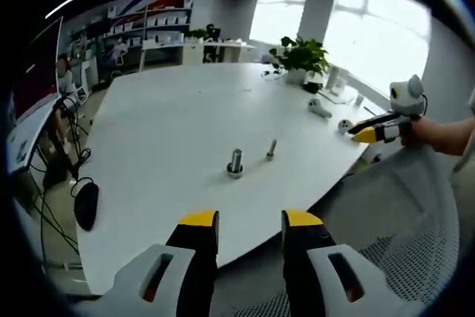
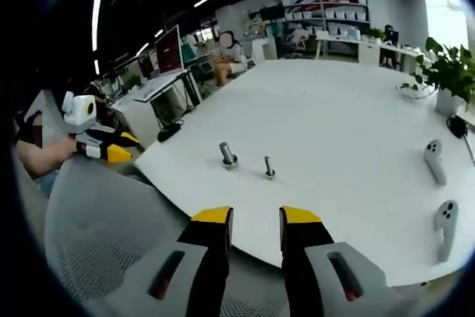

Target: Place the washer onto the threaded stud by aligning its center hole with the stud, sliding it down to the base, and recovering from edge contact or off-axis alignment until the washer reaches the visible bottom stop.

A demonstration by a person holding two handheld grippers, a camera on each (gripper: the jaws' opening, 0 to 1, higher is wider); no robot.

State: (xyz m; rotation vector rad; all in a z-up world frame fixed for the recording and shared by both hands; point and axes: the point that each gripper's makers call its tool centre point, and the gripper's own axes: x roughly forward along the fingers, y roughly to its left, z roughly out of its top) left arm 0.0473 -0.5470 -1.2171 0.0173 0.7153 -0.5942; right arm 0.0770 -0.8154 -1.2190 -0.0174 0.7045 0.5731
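Two grippers, left gripper (image 1: 250, 220) and right gripper (image 2: 255, 217), jaws apart, empty, above white table (image 1: 178, 124) with two studs.

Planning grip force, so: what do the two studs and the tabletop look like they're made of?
Larger stud and smaller stud: likely bare metal, grey with a dull sheen. Table: smooth white matte top, probably laminate; the material can't be confirmed.

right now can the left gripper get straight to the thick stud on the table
Probably yes. The left gripper is open and holds nothing, back off the table edge. The thick stud stands upright ahead of it, with bare tabletop between; the thin stud stands apart to the side.
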